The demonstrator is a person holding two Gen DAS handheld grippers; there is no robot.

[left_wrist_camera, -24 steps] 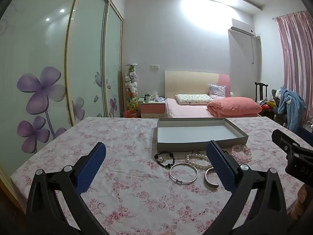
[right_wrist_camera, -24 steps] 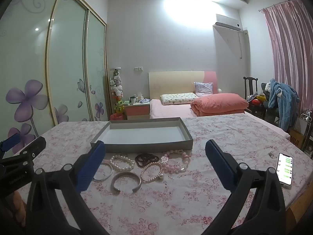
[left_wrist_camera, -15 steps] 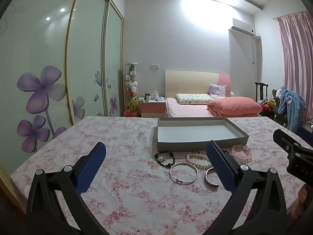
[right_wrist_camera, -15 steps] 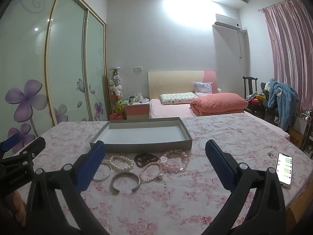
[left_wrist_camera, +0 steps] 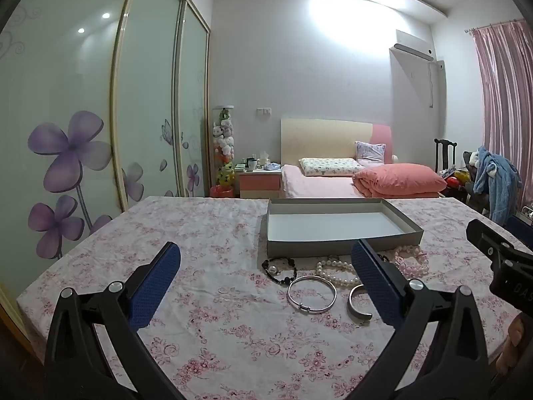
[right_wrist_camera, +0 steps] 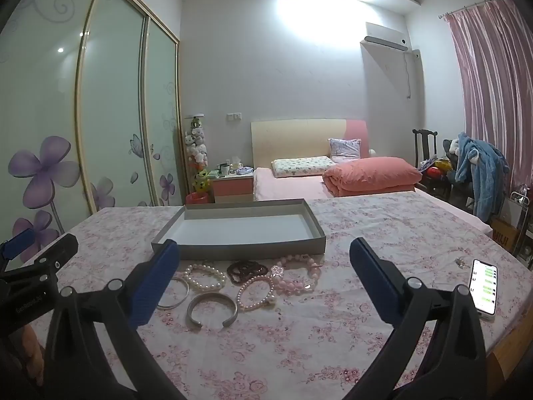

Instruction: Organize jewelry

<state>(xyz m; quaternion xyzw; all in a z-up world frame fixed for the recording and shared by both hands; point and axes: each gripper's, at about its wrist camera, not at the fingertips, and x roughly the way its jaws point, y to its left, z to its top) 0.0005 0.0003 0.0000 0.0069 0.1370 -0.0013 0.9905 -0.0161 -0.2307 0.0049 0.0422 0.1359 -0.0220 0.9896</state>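
A shallow grey box (left_wrist_camera: 339,245) (right_wrist_camera: 238,246) lies open and empty on the floral tablecloth. In front of it lie several bracelets: a black bead bracelet (left_wrist_camera: 279,269), a thin silver bangle (left_wrist_camera: 312,290) (right_wrist_camera: 174,288), a silver cuff (right_wrist_camera: 212,310) (left_wrist_camera: 358,302), white pearl bracelets (right_wrist_camera: 205,277) (left_wrist_camera: 336,273), a dark red bead bracelet (right_wrist_camera: 247,269) and pink beads (right_wrist_camera: 294,275). My left gripper (left_wrist_camera: 266,278) is open and empty, held above the table short of the jewelry. My right gripper (right_wrist_camera: 263,275) is open and empty, likewise short of it.
A smartphone (right_wrist_camera: 483,285) with a lit screen lies near the table's right edge. Sliding wardrobe doors (left_wrist_camera: 83,133) stand to the left. A bed (right_wrist_camera: 333,176) is beyond the table. Each gripper shows at the edge of the other's view.
Both views have shifted only slightly; the jewelry and box have not moved and both grippers stay open.
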